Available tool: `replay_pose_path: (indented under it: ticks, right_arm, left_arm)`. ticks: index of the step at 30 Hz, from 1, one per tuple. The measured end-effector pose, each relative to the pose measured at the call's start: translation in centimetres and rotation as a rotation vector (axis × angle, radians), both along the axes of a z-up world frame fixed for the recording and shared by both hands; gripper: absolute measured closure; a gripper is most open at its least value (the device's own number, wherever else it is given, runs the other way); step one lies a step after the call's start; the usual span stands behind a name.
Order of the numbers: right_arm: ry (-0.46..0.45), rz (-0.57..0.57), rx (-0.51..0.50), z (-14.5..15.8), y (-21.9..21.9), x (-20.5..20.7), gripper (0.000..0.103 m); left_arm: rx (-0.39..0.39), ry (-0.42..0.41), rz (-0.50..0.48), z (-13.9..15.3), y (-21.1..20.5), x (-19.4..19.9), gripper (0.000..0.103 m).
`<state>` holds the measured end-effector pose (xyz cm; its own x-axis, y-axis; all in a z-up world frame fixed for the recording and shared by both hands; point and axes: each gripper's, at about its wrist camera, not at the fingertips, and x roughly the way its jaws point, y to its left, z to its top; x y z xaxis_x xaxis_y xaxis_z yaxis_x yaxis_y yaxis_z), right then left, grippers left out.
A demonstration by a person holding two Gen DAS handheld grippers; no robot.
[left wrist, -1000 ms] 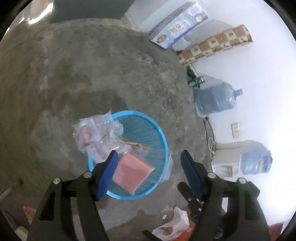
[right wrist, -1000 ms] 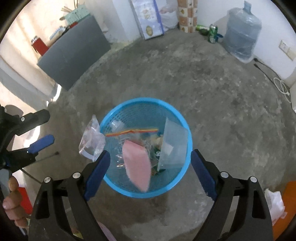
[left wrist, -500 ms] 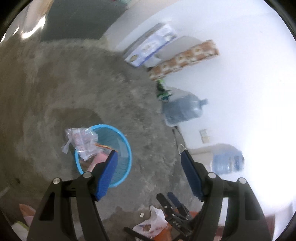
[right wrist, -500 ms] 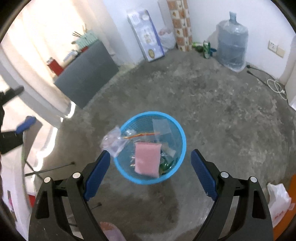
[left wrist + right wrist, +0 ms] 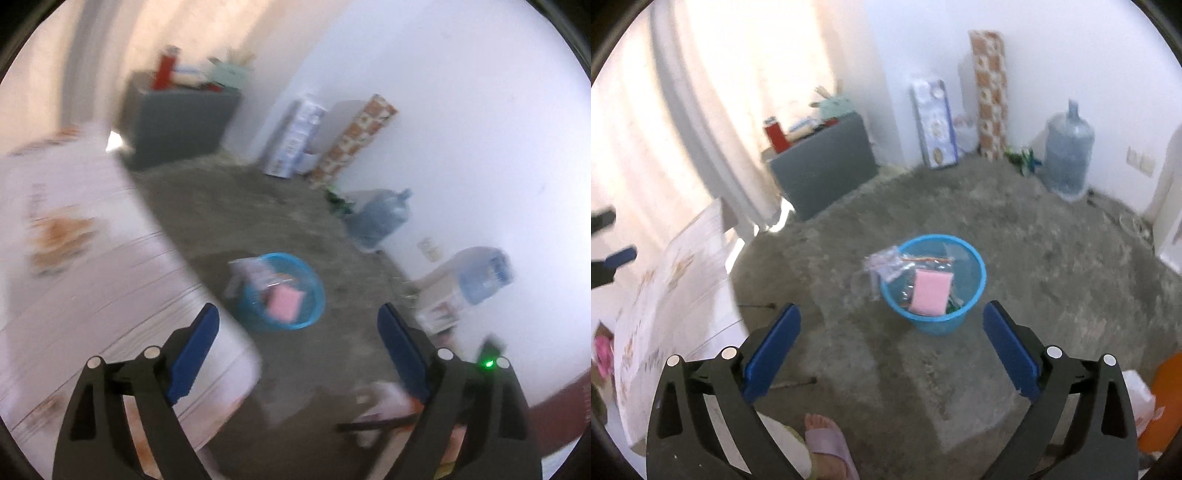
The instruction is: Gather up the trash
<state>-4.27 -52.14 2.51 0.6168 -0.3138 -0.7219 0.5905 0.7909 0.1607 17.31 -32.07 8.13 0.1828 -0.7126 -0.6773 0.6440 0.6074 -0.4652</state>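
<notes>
A blue mesh trash basket (image 5: 975, 286) (image 5: 314, 295) stands on the grey concrete floor. Inside lies a pink flat packet (image 5: 930, 291) (image 5: 284, 302); a clear plastic bag (image 5: 884, 263) (image 5: 245, 273) hangs over its left rim. My right gripper (image 5: 891, 332) is high above the floor, well short of the basket, its jaws opening wide with nothing between them. My left gripper (image 5: 298, 332) is also raised and far from the basket, jaws opening, nothing between its blue pads. The left view is blurred. The left gripper's fingertips (image 5: 622, 256) show at the right view's left edge.
A white patterned table (image 5: 74, 280) (image 5: 676, 280) fills the left. A grey cabinet (image 5: 823, 166) with a red bottle (image 5: 775, 136), boxes and large water jugs (image 5: 1069, 155) line the far wall. A person's sandalled foot (image 5: 827, 439) is below. A white bag (image 5: 384, 400) lies at lower right.
Both grippers have risen and pulled back from the basket, which now looks small and far. Both jaws have spread wider. The table has come into the left view.
</notes>
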Motion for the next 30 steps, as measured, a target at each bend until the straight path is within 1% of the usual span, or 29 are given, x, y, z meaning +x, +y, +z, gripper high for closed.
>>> replay_pose_path:
  ticks: [2, 6, 9, 11, 14, 17, 20, 22, 24, 27, 30]
  right_arm:
    - [-0.009, 0.024, -0.039, 0.7, 2.7, 0.5, 0.008]
    - [-0.029, 0.067, -0.109, 1.9, 8.0, 2.1, 0.008]
    - [-0.066, 0.106, -0.142, 2.5, 11.9, 3.4, 0.008]
    - [-0.078, 0.141, -0.162, 2.6, 14.3, 4.5, 0.008]
    - [-0.094, 0.171, -0.207, 2.9, 17.6, 5.6, 0.008]
    - [-0.116, 0.170, -0.244, 3.3, 20.1, 5.8, 0.008]
    - [-0.125, 0.174, -0.231, 3.1, 21.9, 5.2, 0.008]
    - [-0.104, 0.172, -0.212, 2.5, 22.6, 5.1, 0.008]
    - [-0.063, 0.167, -0.215, 2.1, 23.4, 5.1, 0.008]
    - [-0.016, 0.151, -0.259, 1.8, 24.3, 5.1, 0.008]
    - [0.016, 0.137, -0.302, 1.6, 25.4, 4.8, 0.008]
  left_arm:
    - [0.030, -0.050, 0.042, -0.1, 3.4, -1.7, 0.013]
    - [0.079, -0.164, 0.196, -0.4, 11.3, -5.2, 0.006]
    - [0.108, -0.244, 0.294, -0.7, 15.7, -7.1, 0.005]
    - [0.121, -0.272, 0.346, -1.3, 18.1, -8.3, 0.005]
    - [0.126, -0.262, 0.409, -2.4, 20.0, -9.4, 0.005]
    - [0.132, -0.242, 0.448, -3.6, 21.5, -10.1, 0.005]
    - [0.164, -0.234, 0.483, -4.3, 22.1, -10.1, 0.005]
    - [0.183, -0.252, 0.497, -4.5, 22.4, -9.9, 0.005]
    - [0.210, -0.286, 0.529, -4.4, 22.6, -10.2, 0.005]
    - [0.282, -0.334, 0.589, -4.6, 22.8, -10.4, 0.005]
    - [0.307, -0.359, 0.623, -4.6, 23.0, -10.8, 0.005]
